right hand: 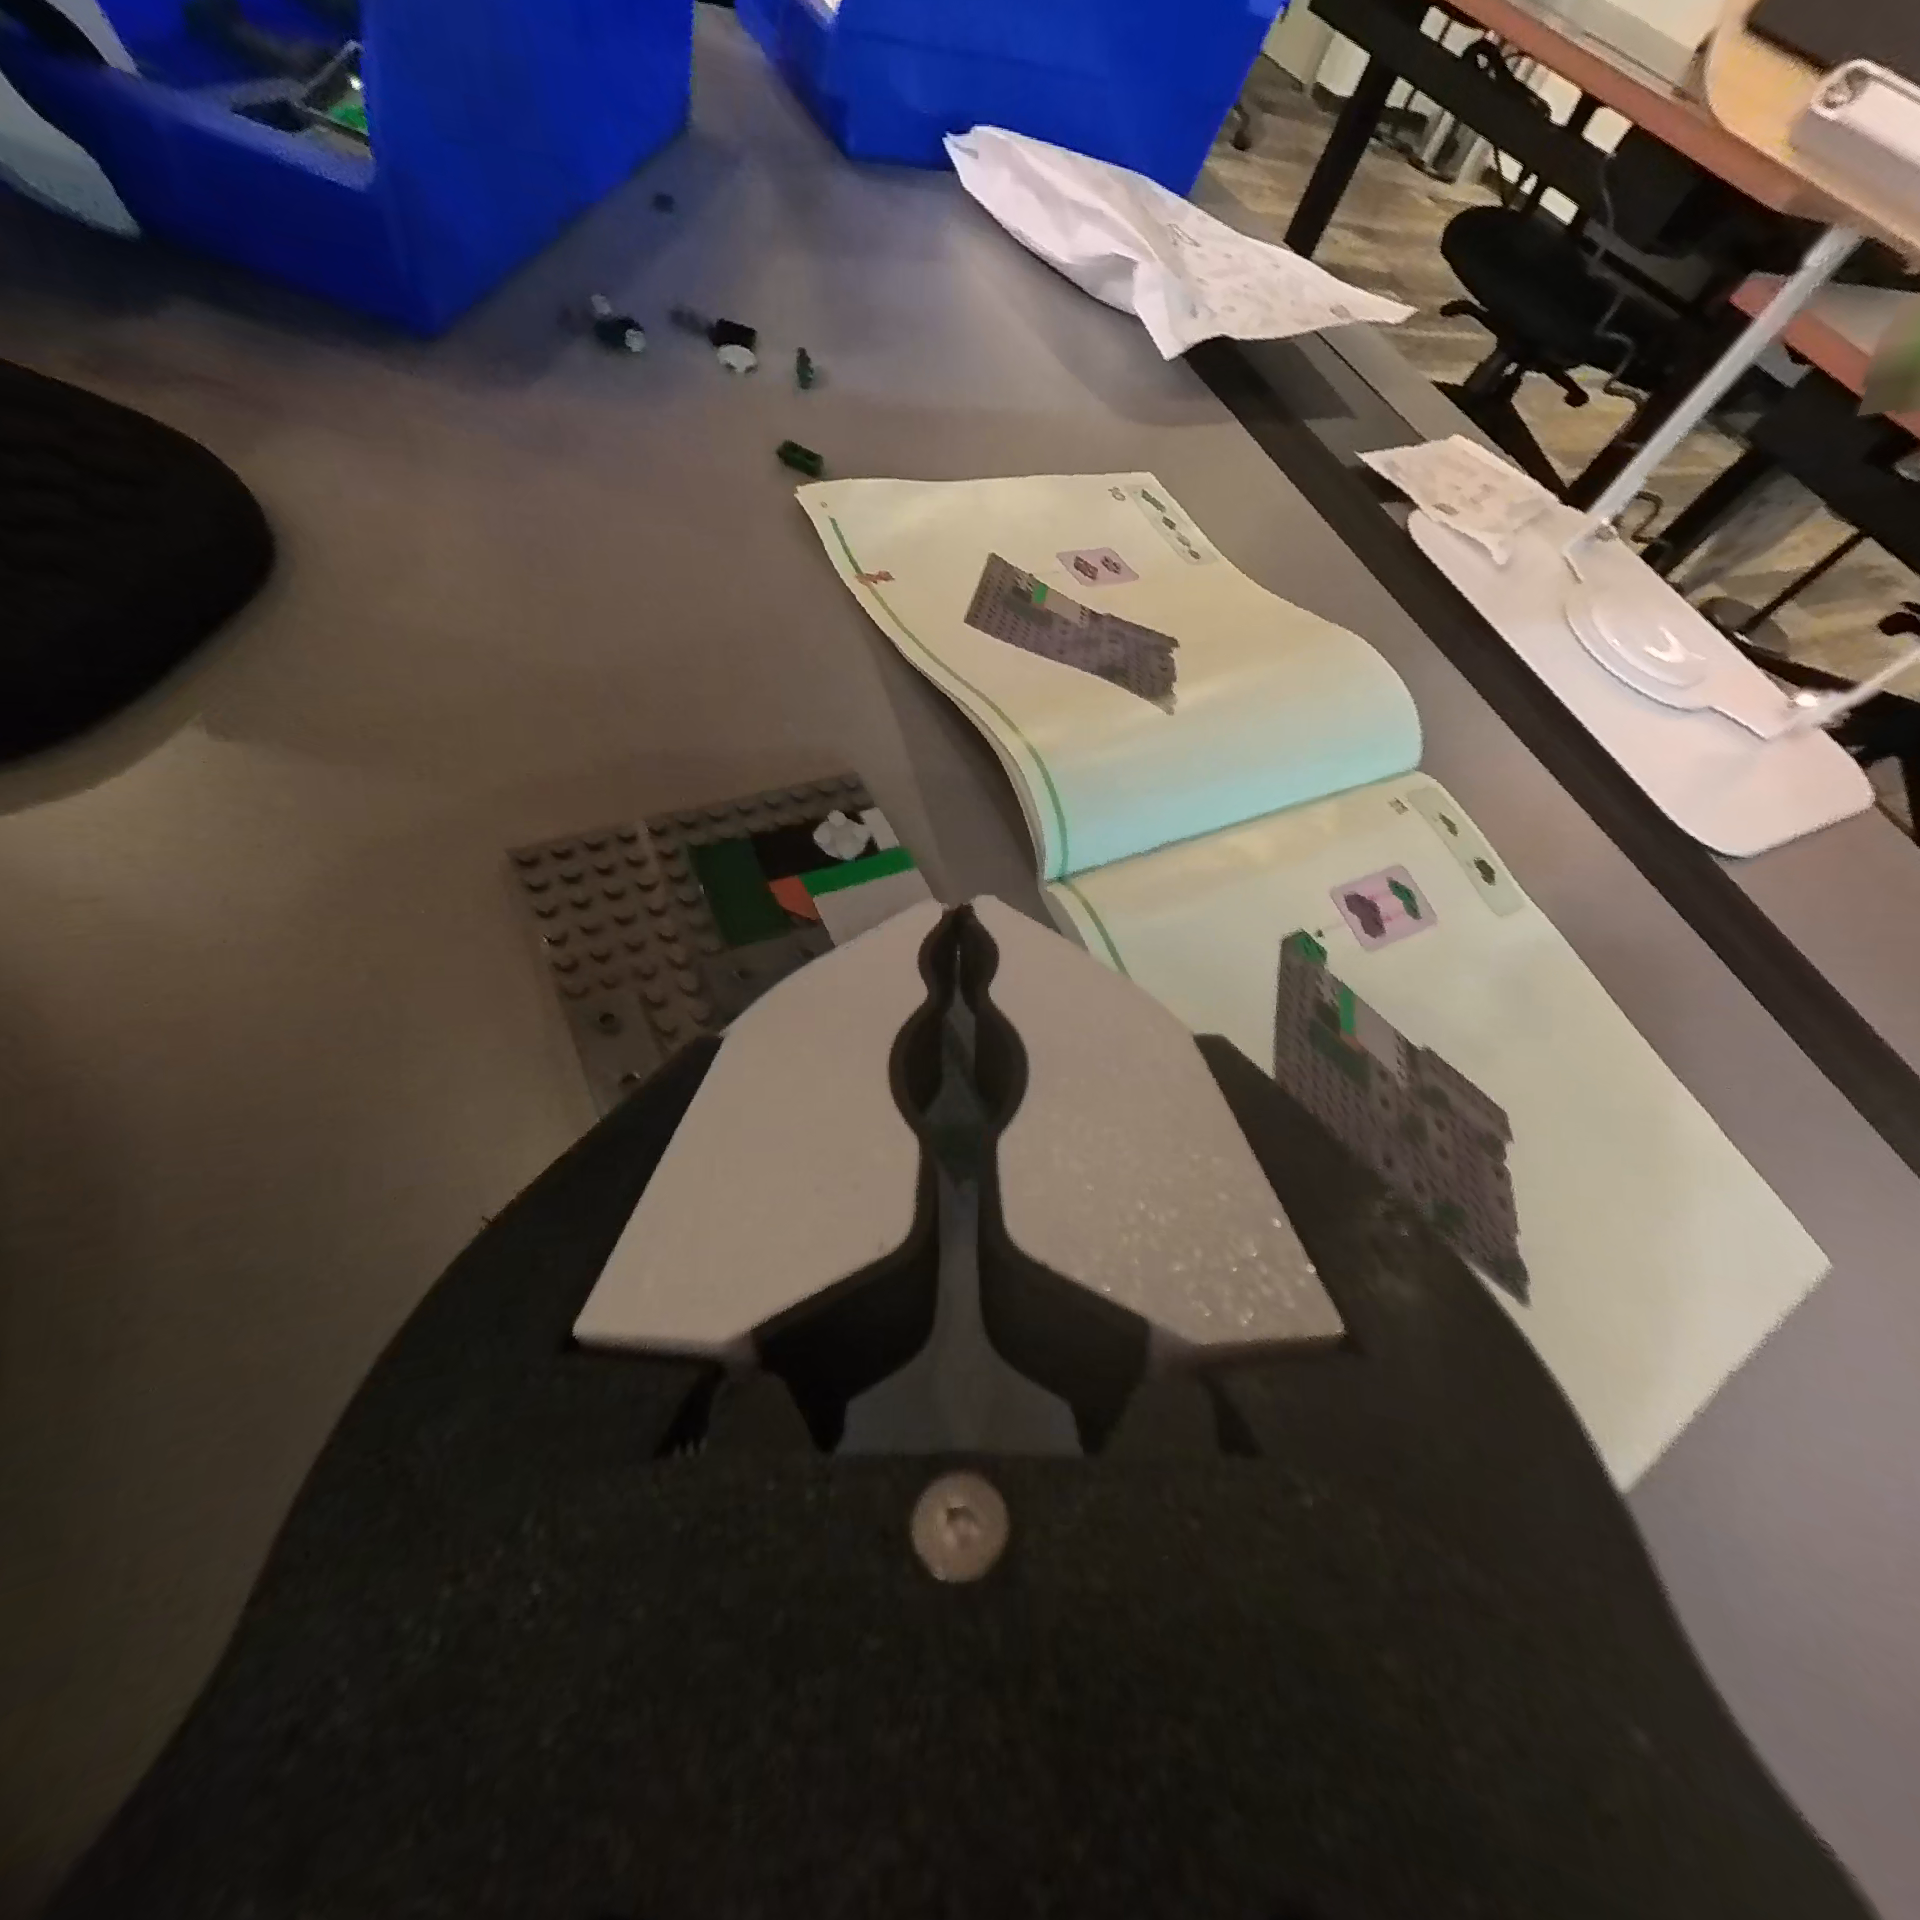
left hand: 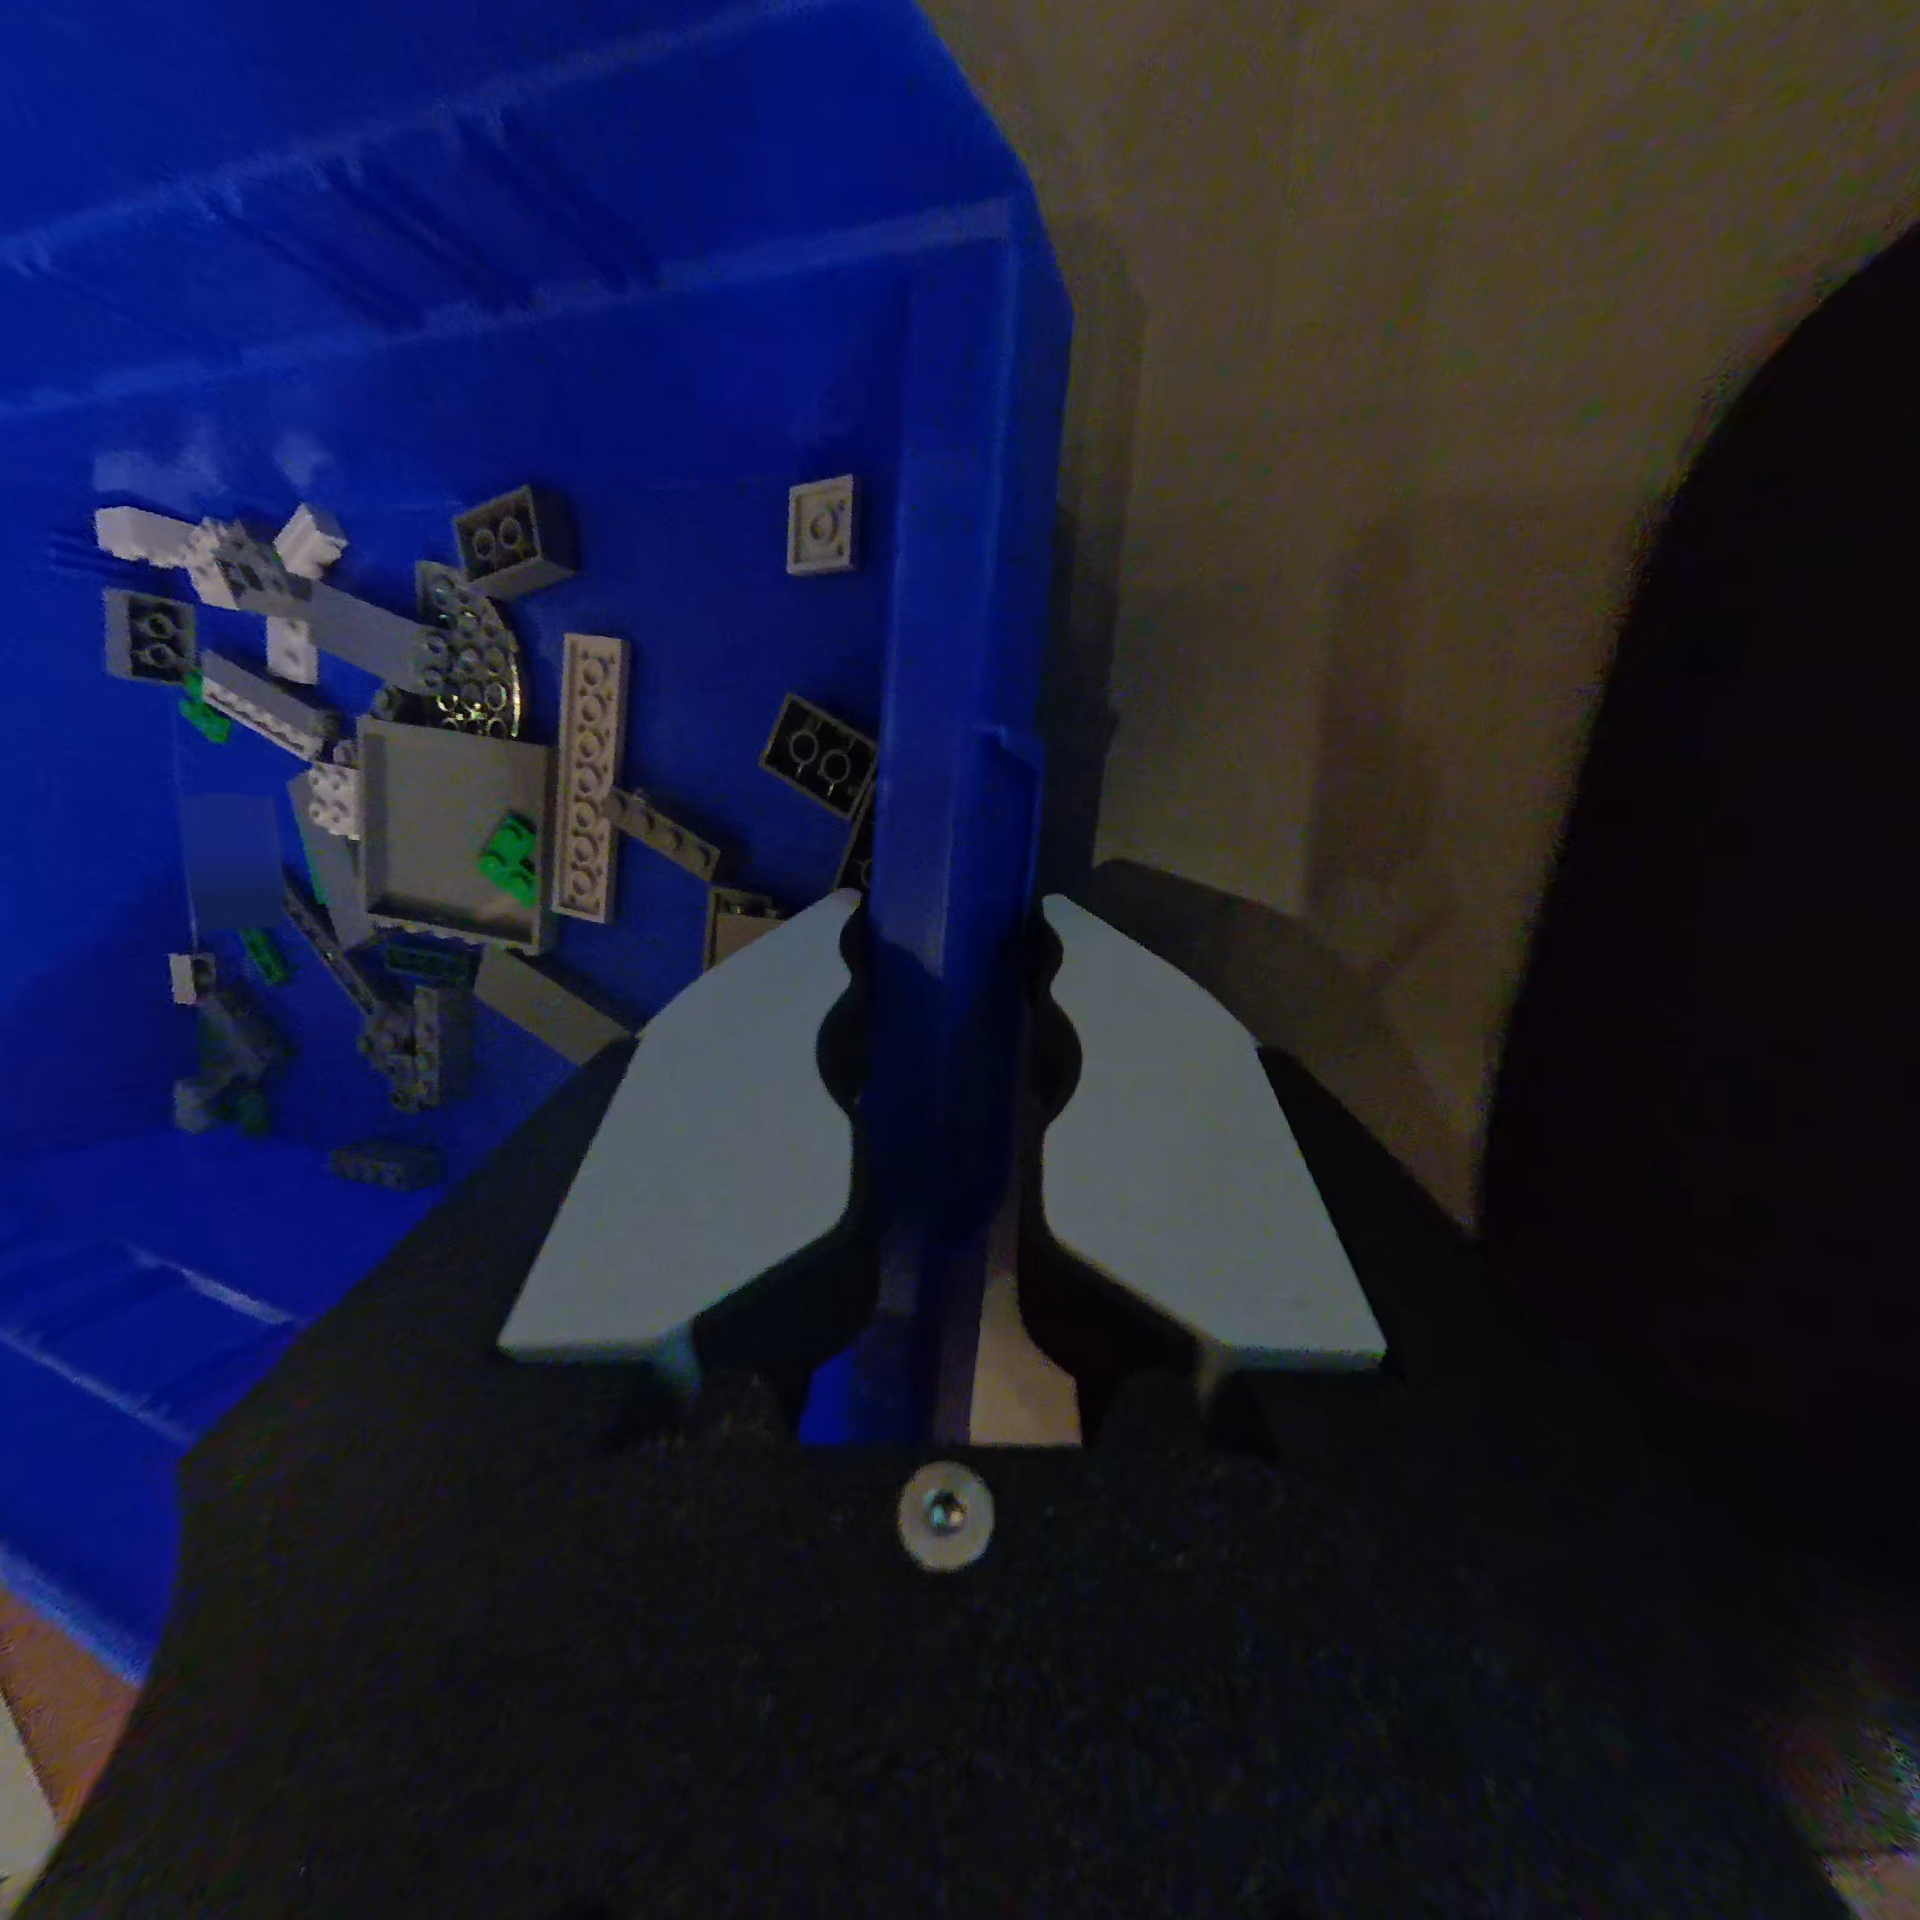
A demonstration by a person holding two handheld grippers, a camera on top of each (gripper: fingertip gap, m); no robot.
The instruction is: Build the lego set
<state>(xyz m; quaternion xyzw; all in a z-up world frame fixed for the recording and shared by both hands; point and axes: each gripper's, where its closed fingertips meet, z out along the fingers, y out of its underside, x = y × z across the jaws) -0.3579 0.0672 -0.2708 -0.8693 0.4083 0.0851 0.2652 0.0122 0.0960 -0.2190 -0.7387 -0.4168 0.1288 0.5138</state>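
Observation:
In the left wrist view my left gripper [left hand: 951,904] straddles the side wall [left hand: 966,623] of a blue bin, one finger inside and one outside, shut on that wall. Several grey, white, black and green Lego bricks [left hand: 457,821] lie on the bin's floor to the left of the fingers. In the right wrist view my right gripper [right hand: 961,914] is shut with its tips together, and nothing shows in it. It hovers over the near right corner of a grey baseplate [right hand: 623,914] that bears green, black, white and red pieces [right hand: 821,873].
An open instruction booklet [right hand: 1195,707] lies right of the baseplate. Small loose pieces [right hand: 727,338] lie farther back. Two blue bins [right hand: 468,156] [right hand: 997,73] stand at the back, with crumpled white paper [right hand: 1143,239] beside them. A dark object [right hand: 104,561] is at left. The table edge [right hand: 1455,582] runs along the right. The gap from one gripper's tips to the other's is roughly 40 cm.

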